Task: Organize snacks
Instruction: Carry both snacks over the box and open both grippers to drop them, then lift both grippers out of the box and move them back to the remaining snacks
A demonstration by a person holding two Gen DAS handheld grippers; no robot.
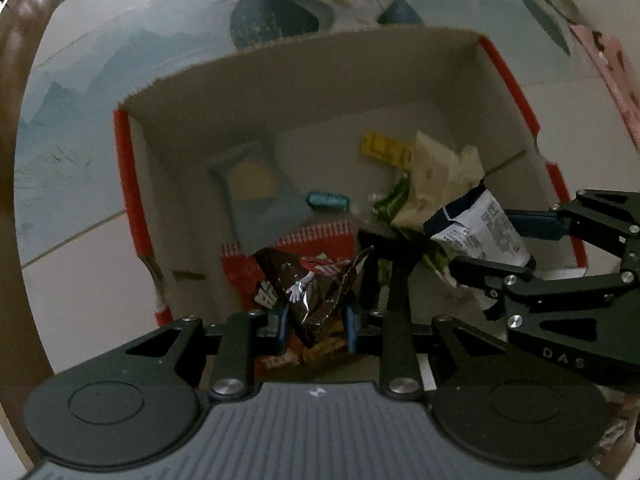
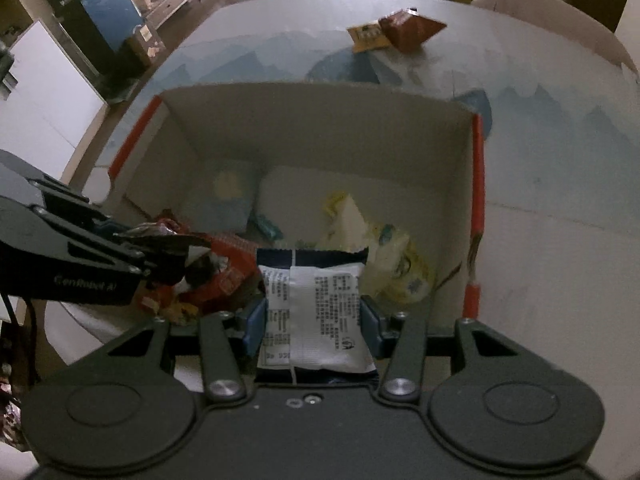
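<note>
Two claws hang over an open cardboard box [image 2: 320, 128] with red edges, each clamped on a snack. The left claw [image 1: 316, 328] grips a crinkled dark brown foil packet [image 1: 316, 300] between its blue pads, low over the near left part of the box. The right claw [image 2: 314, 320] pinches a white sachet [image 2: 316, 312] with navy ends and small printed text; in the left wrist view this sachet [image 1: 476, 228] sits beside the brown packet, above the box's right side.

Several snacks lie on the box floor: a yellow bar [image 1: 386, 148] toward the back, a small teal candy [image 1: 327, 200] near the middle, a pale cream wrapper [image 1: 436, 172] on the right with a green wrapper [image 1: 394, 196] touching its lower edge, and a red-and-white packet [image 1: 312, 236] just beyond the brown packet. A blue-grey packet [image 1: 252, 188] lies at the back left.

Beyond the box, on the table [image 2: 540, 240] with its blue mountain-print cover, an orange-yellow packet [image 2: 368, 36] and a reddish-brown pouch [image 2: 410, 28] lie touching each other.
</note>
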